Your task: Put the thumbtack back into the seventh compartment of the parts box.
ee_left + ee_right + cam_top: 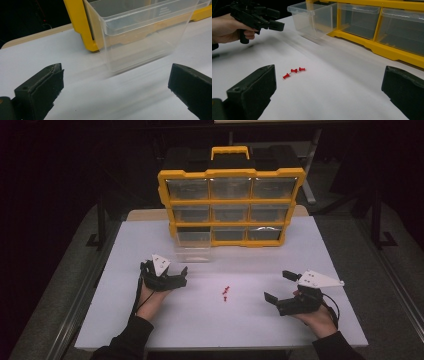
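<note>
Three red push pins (225, 293) (294, 71) lie loose on the white table (280, 250), between my two grippers. At the back stands a yellow organizer (231, 200) with clear drawers. Its bottom-left drawer (192, 245) (145, 32) is pulled out onto the table. My left gripper (165, 270) (115, 85) is open just in front of that drawer, holding nothing. Right of the pins, my right gripper (279, 286) (328, 87) faces them, open with nothing between its jaws. The right gripper view has the left gripper (274, 23) at upper left, near the drawer (314, 17).
The organizer's yellow frame (387, 52) (77, 22) runs across the back of the table. A dark floor and metal frame legs (100, 220) surround the table. A wooden board edge (145, 214) shows behind the white surface.
</note>
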